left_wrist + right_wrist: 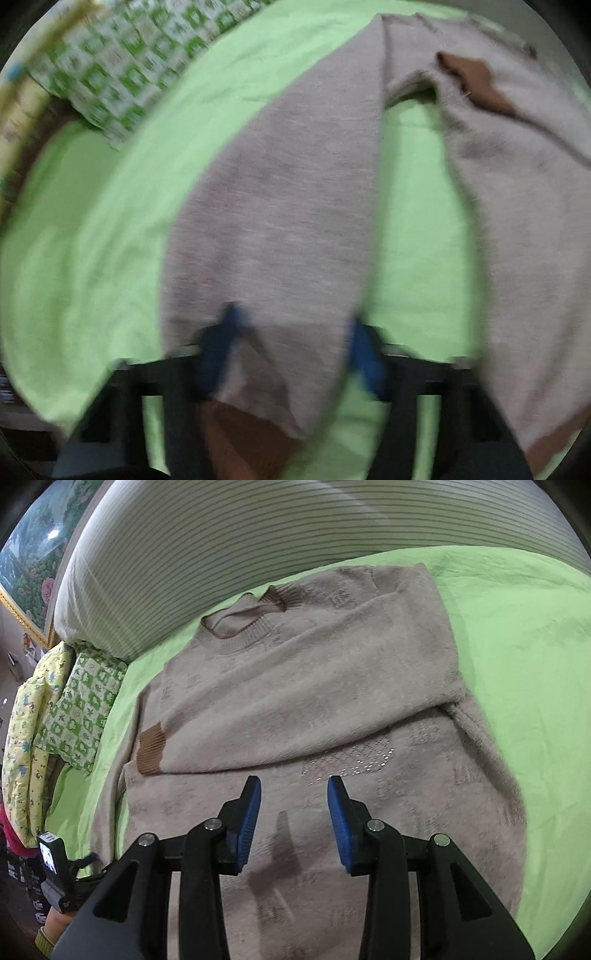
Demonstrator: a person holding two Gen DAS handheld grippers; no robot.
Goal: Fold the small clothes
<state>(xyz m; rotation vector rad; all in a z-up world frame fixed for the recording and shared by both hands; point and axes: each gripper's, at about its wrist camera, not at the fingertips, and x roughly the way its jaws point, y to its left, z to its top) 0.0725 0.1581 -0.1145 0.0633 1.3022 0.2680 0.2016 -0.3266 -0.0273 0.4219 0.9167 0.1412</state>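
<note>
Two tools: a person holds one in each hand, over a bed.
Sweater [295, 672]: it lies flat on the green sheet [517, 646], neck toward the striped headboard [258, 535]. One arm is already folded across the chest, and its brown cuff [149, 753] sits near the side edge.
Right tool [293, 812]: its jaws are part open with nothing in them. It hangs over the bottom half of the sweater.
Left tool [297, 343]: the picture is very blurry. The other sleeve [280, 206] runs between its blue pads [229, 332], but I cannot tell if they pinch it or only sit at its sides.
Job so far: I think one sleeve is done and this sleeve is next.
Slip: if the pads do not really pinch, the sleeve may drop out halfway and land in a heap.
Pull: knit is soft and stretchy. A hard tug could drag the whole sweater along the sheet and undo the first fold.
Crooked fold: nothing holds the body down, so the sleeve may land slanted or bunched.
Sheet: low pads could grab the sheet too and lift it with the sleeve.
</note>
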